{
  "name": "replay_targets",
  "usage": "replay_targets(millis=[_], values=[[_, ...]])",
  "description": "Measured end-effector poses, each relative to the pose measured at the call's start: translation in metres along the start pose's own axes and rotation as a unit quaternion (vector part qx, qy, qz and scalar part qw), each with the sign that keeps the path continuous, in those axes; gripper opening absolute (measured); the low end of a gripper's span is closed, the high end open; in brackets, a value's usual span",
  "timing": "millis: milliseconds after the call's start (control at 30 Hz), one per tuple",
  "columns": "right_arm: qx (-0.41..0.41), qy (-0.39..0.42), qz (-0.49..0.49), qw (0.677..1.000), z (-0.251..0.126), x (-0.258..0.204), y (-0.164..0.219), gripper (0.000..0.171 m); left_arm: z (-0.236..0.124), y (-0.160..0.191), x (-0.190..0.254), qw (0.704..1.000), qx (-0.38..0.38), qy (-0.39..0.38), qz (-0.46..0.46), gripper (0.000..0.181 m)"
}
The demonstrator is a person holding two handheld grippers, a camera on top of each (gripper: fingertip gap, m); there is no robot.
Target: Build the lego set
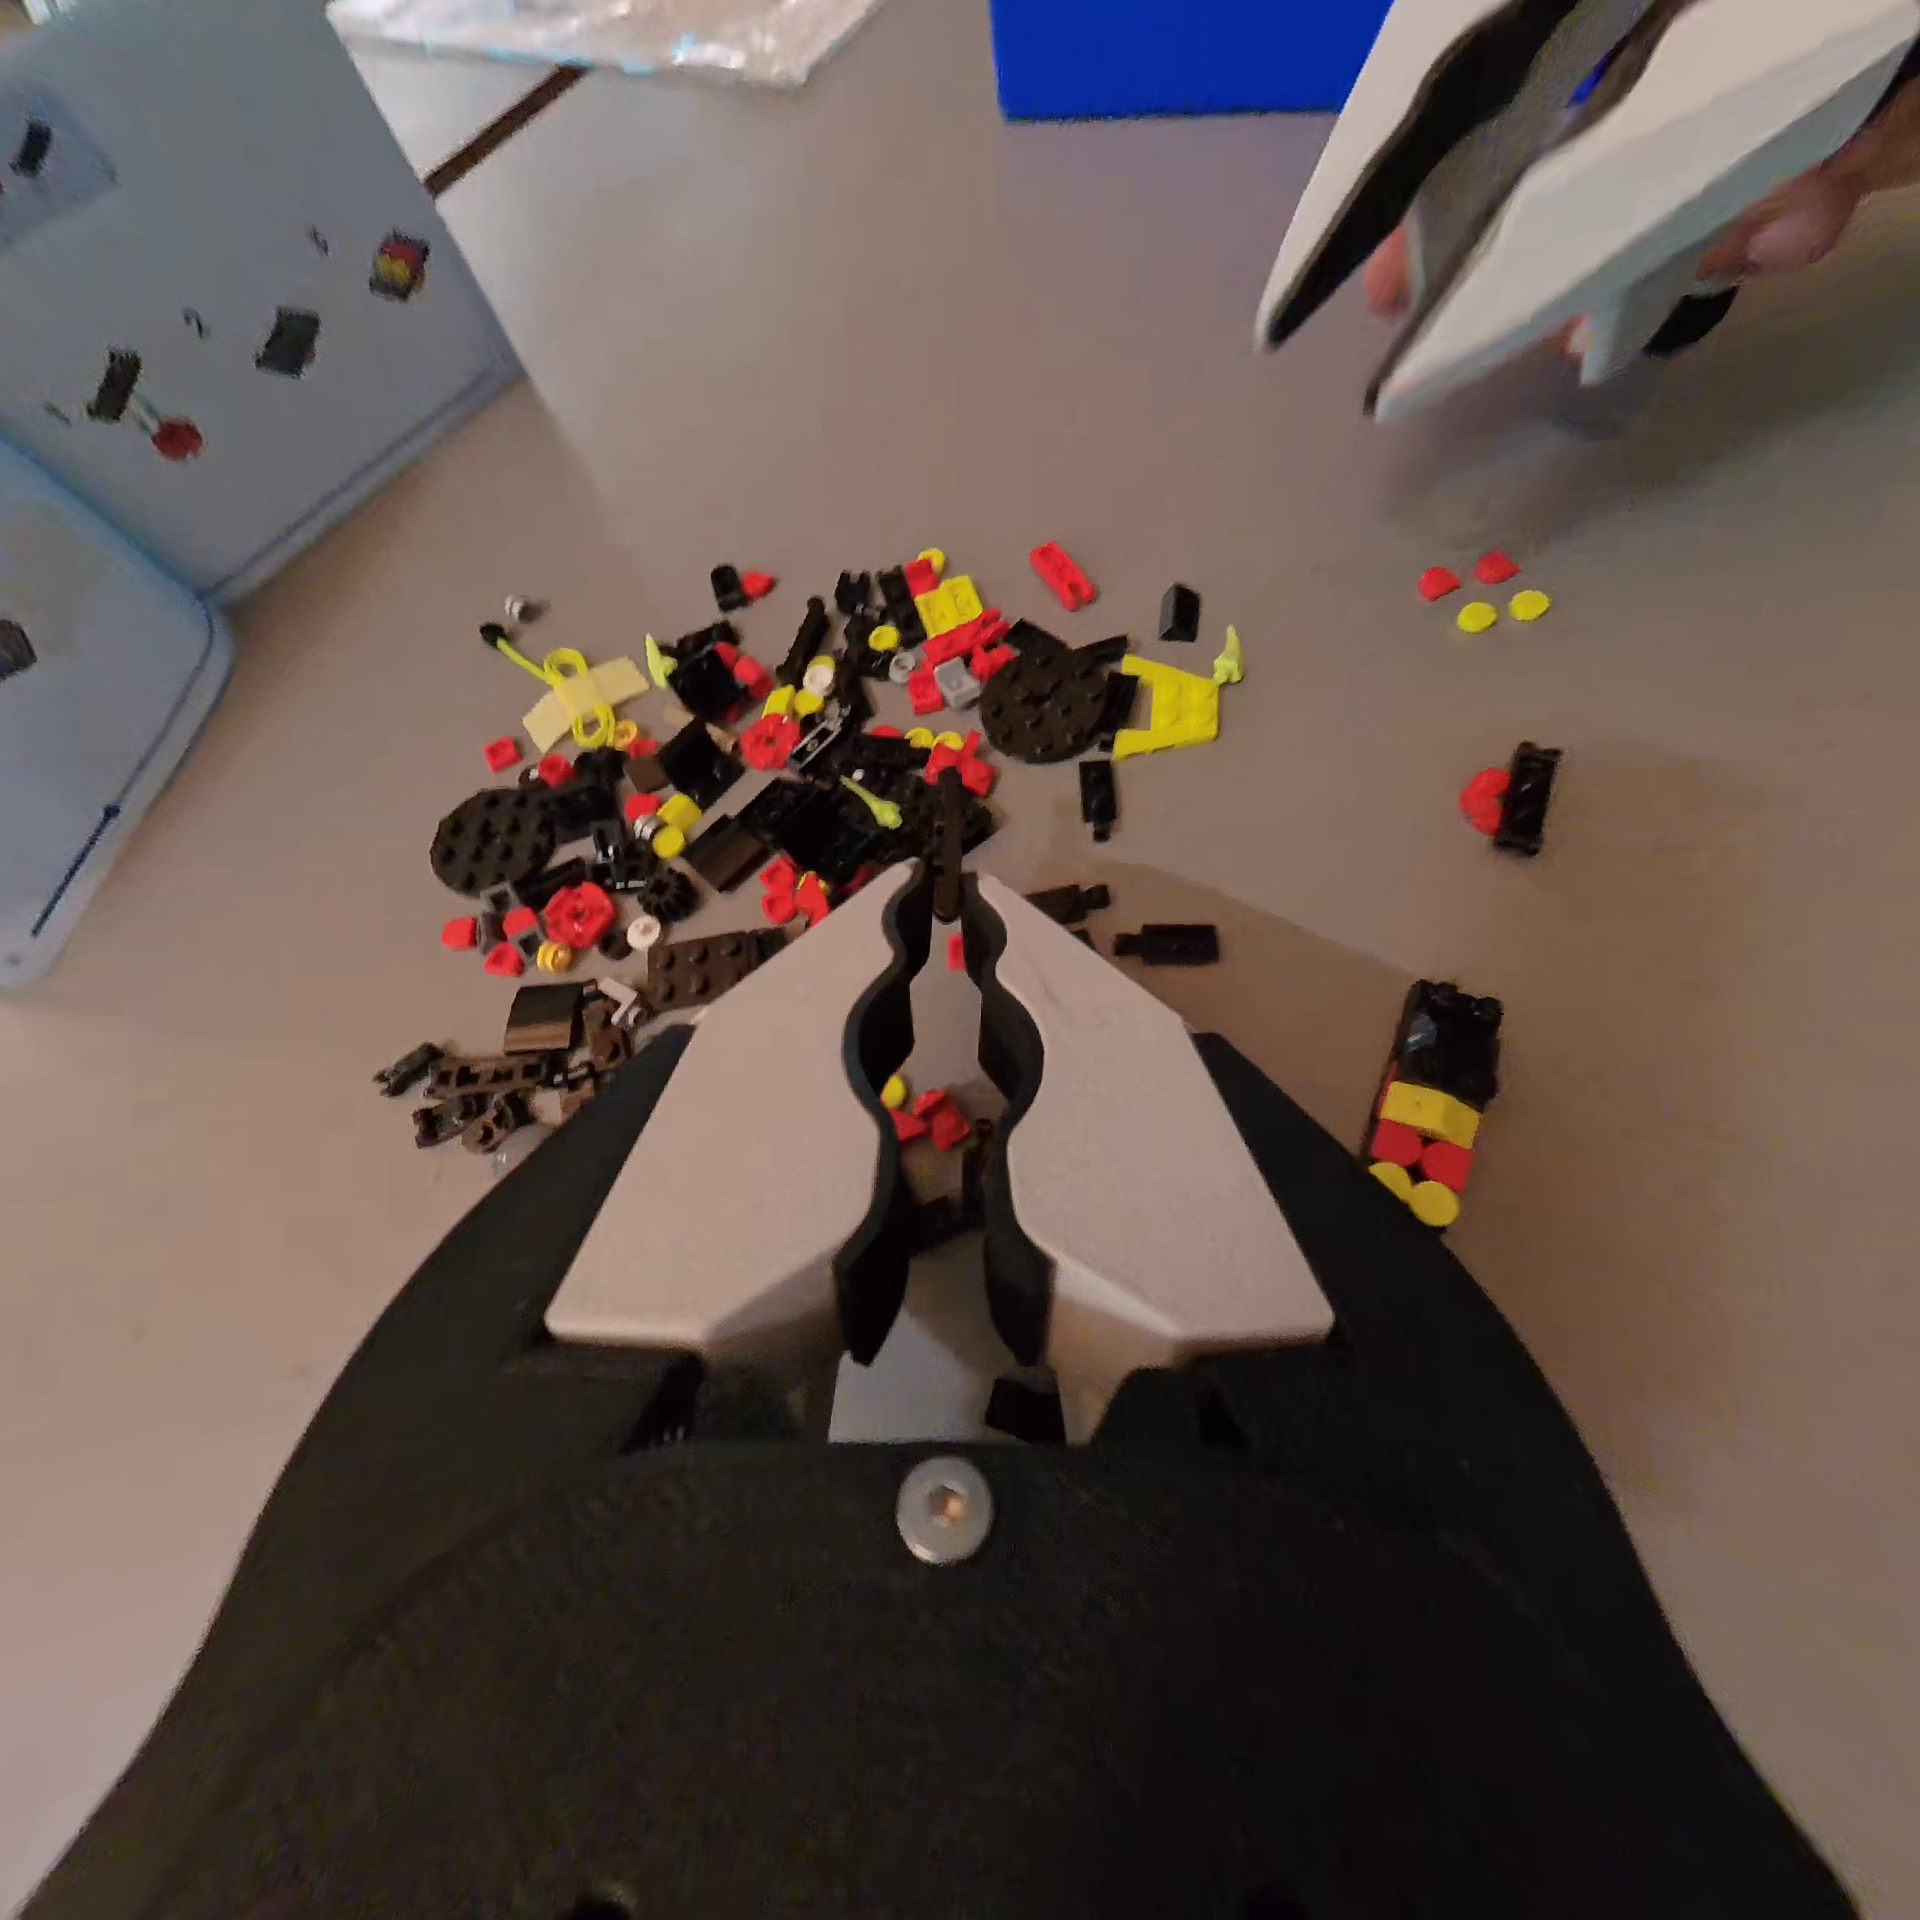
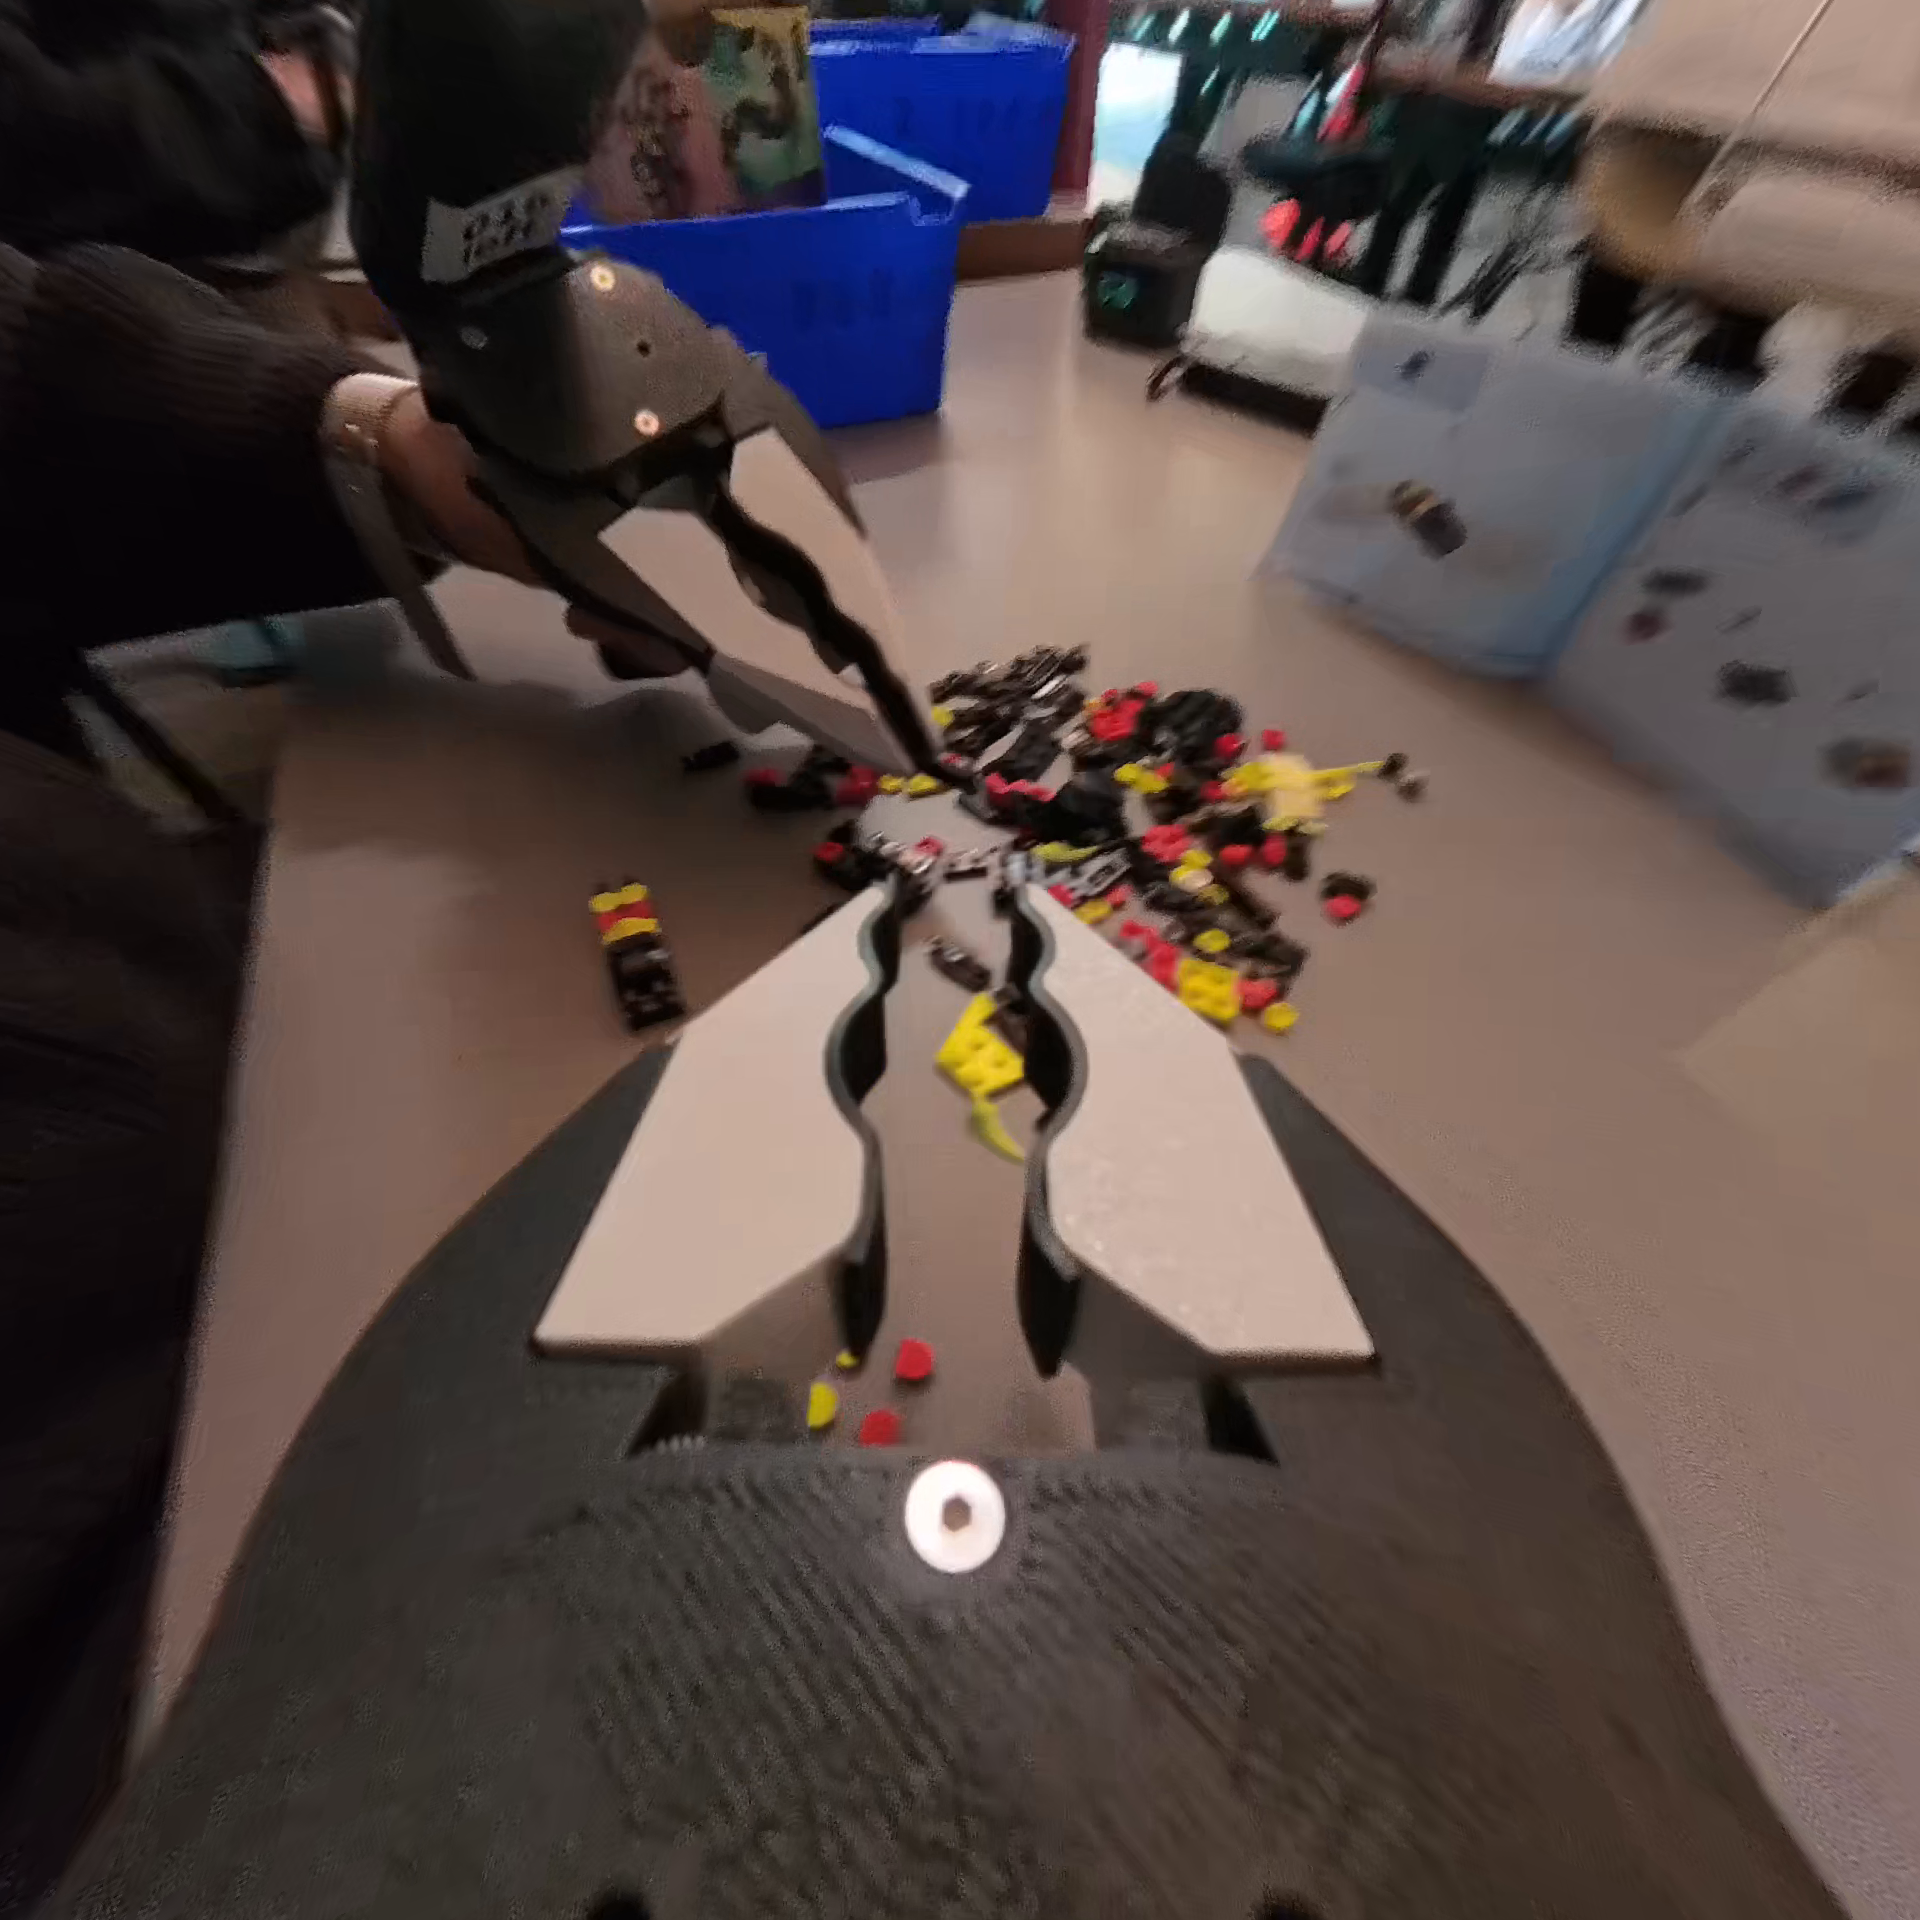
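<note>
The left gripper (image 1: 943,883) is pinching a thin black piece (image 1: 945,847) upright between its tips, right at the near edge of the loose brick pile (image 1: 810,748) that is lying on the grey table (image 1: 935,364). The right gripper (image 2: 951,894) is hanging above the pile's far right side, its fingers spread apart and holding nothing. A small black, yellow and red assembly (image 1: 1439,1101) is sitting on the table apart from the pile, to its right, and an open instruction booklet (image 1: 208,312) is lying beyond the pile's left side.
</note>
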State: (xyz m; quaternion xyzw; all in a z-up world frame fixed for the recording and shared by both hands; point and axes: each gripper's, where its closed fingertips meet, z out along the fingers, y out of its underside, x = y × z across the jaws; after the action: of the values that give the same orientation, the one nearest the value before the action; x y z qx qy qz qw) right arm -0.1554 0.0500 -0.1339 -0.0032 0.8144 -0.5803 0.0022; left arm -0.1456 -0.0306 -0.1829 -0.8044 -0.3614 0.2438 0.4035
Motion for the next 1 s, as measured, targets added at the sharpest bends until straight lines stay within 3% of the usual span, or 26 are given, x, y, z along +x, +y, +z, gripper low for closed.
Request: replay_targets(millis=[133, 500, 800, 1000], values=[[-0.057, -0.071, 0.092, 0.992, 0.011, -0.015, 0.022, 0.040, -0.006, -0.013, 0.019, 0.998, 0.034, 0.039, 0.026, 0.004], [-0.025, -0.143, 0.183, 0.972, 0.013, -0.043, 0.002, 0.046, -0.015, -0.024, 0.078, 0.986, 0.053, 0.110, 0.118, 0.004], [-0.086, -0.223, 0.251, 0.938, 0.018, -0.071, 0.016, 0.045, -0.020, -0.028, 0.088, 0.977, 0.077, 0.111, 0.167, 0.004], [-0.085, -0.250, 0.283, 0.922, 0.016, -0.074, 0.013, 0.031, -0.018, -0.023, 0.092, 0.972, 0.070, 0.105, 0.197, 0.004]])
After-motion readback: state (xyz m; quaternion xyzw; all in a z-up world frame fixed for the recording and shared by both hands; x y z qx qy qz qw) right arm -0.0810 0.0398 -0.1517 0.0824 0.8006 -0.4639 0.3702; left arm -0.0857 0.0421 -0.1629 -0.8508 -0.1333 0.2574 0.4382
